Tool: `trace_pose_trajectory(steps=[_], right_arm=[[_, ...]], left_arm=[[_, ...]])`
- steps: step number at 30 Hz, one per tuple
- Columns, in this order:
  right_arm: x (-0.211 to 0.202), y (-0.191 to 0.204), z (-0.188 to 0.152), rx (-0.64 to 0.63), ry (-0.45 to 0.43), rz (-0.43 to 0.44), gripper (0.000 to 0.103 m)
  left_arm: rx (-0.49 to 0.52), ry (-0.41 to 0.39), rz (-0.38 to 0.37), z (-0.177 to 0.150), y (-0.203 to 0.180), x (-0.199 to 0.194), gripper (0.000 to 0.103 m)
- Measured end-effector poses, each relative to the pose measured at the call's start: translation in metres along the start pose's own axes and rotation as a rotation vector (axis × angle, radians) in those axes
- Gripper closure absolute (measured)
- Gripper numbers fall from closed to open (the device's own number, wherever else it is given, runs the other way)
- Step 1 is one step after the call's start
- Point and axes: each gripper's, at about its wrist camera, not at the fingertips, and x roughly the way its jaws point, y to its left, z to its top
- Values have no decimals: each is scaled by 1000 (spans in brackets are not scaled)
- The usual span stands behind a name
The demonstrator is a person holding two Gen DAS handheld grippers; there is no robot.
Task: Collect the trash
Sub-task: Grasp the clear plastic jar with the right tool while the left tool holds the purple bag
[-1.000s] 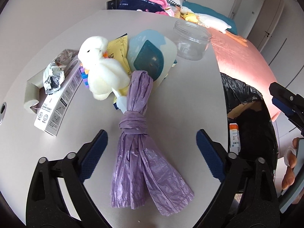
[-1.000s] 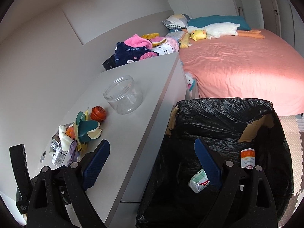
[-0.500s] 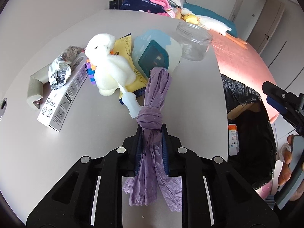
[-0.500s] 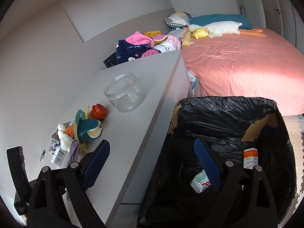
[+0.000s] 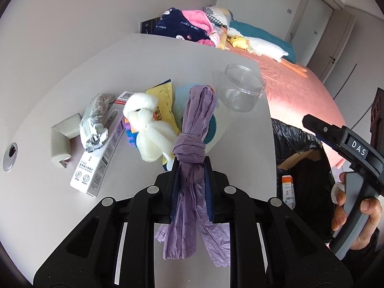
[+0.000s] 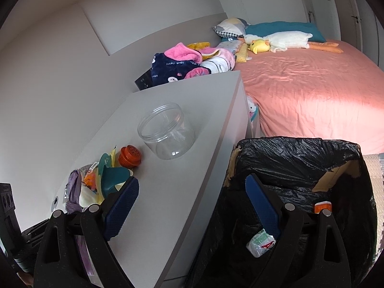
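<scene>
Jaws of the left gripper (image 5: pixel 190 187) pinch the knotted purple bag (image 5: pixel 192 148) just below its knot — a firm handle for lifting it off the desk (image 5: pixel 60 206). The right gripper (image 6: pixel 192 206) gapes wide, empty, hovering over the black-lined bin (image 6: pixel 288 158) — likely its destination.

Bare grey desk top (image 6: pixel 182 187) free along the bed-side edge, from the clear jar (image 6: pixel 166 130) down to the near corner; clutter heap (image 5: pixel 144 124) crowding the wall side; lined bin (image 6: pixel 297 158) mouth unobstructed just beside the desk
</scene>
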Motion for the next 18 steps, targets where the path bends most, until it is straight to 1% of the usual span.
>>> trace_pose_trajectory(steps=[10, 15, 18], right_arm=[[39, 11, 22, -14, 28, -14, 12], [55, 19, 43, -19, 15, -15, 13], [63, 21, 55, -19, 4, -31, 13]], left_arm=[[5, -32, -22, 37, 6, 7, 85], [2, -52, -34, 53, 10, 10, 85], [0, -53, -41, 59, 12, 12, 85]])
